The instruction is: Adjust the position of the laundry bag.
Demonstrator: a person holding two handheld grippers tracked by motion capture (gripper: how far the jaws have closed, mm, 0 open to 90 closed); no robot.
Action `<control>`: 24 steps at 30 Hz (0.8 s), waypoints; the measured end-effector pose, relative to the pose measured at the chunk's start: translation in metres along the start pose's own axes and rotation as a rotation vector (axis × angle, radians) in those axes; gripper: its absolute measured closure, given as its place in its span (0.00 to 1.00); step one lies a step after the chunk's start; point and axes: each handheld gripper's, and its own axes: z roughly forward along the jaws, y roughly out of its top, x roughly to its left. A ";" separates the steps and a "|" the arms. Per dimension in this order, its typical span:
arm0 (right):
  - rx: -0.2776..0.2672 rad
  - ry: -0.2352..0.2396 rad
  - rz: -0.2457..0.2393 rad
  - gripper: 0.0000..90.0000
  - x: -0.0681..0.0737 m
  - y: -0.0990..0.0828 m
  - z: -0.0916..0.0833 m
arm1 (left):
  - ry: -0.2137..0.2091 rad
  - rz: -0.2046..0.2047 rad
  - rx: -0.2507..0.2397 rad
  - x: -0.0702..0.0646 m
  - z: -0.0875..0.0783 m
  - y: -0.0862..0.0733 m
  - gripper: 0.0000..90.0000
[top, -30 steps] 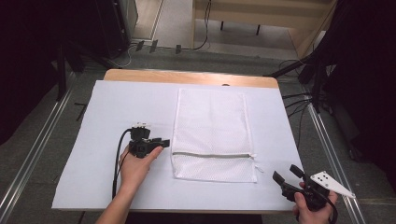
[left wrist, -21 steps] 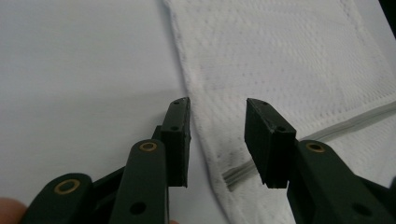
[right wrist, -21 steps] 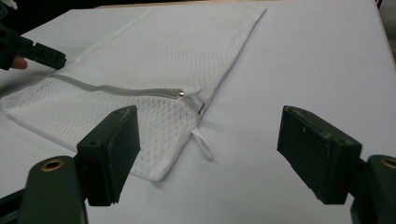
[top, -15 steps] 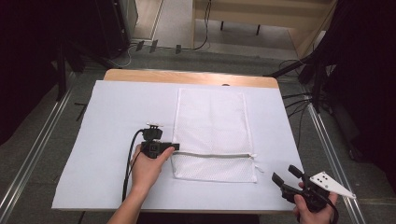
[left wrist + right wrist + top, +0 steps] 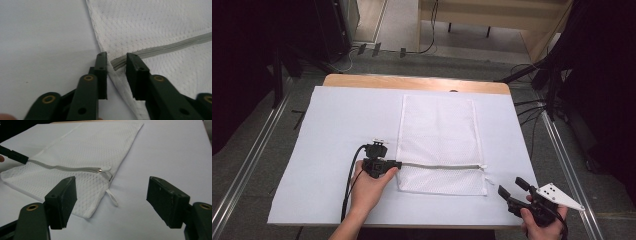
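A white sheet (image 5: 337, 130) covers the table, and on it a white mesh laundry bag (image 5: 439, 125) lies flat, its long side running away from the person, right of the middle. A grey zipper (image 5: 442, 165) crosses the bag near its close end, shut from the left edge to the right edge, where the metal slider (image 5: 100, 170) sits with a white pull loop (image 5: 111, 196) lying on the sheet below it.

The person's left forearm comes up from the bottom edge, the hand (image 5: 368, 187) lying low over the sheet and pointing the left gripper (image 5: 396, 164) rightward at the bag's left edge. In the left gripper view its jaws have just been closing and now stand narrowly apart, one on each side of the bag's edge right where the zipper ends; the edge sits between them, but a gap remains at each pad, so they are not pinching it yet.

The right hand (image 5: 542, 220) rests at the near right corner of the table, well clear of the bag. The right gripper (image 5: 512, 186) points left and away toward the slider end, its jaws spread wide with nothing between them.
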 end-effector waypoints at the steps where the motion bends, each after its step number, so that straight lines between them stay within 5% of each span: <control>1: 0.003 0.002 0.000 0.28 0.000 0.000 0.000 | -0.017 0.004 0.012 0.001 0.001 0.000 0.87; 4: 0.003 0.000 0.000 0.29 0.000 0.000 0.000 | -0.059 0.032 0.016 -0.001 0.002 -0.001 0.98; 7: 0.005 -0.005 0.002 0.29 -0.002 -0.001 0.000 | -0.125 0.013 -0.007 0.000 0.001 -0.002 1.00; 11: 0.010 -0.013 0.004 0.30 -0.003 -0.002 0.000 | -0.143 0.011 -0.028 0.005 -0.005 -0.004 1.00; 18: 0.017 -0.012 0.004 0.31 -0.002 -0.002 0.002 | -0.180 -0.036 -0.037 0.025 -0.014 -0.015 1.00; 20: 0.017 -0.013 0.007 0.31 -0.001 -0.002 0.002 | -0.217 -0.081 -0.043 0.030 -0.015 -0.019 1.00; 21: 0.017 -0.012 0.008 0.31 -0.001 -0.002 0.002 | -0.238 -0.104 -0.044 0.032 -0.015 -0.020 0.98; 24: 0.017 -0.012 0.003 0.31 0.001 -0.002 0.002 | -0.254 -0.133 -0.048 0.031 -0.014 -0.021 0.67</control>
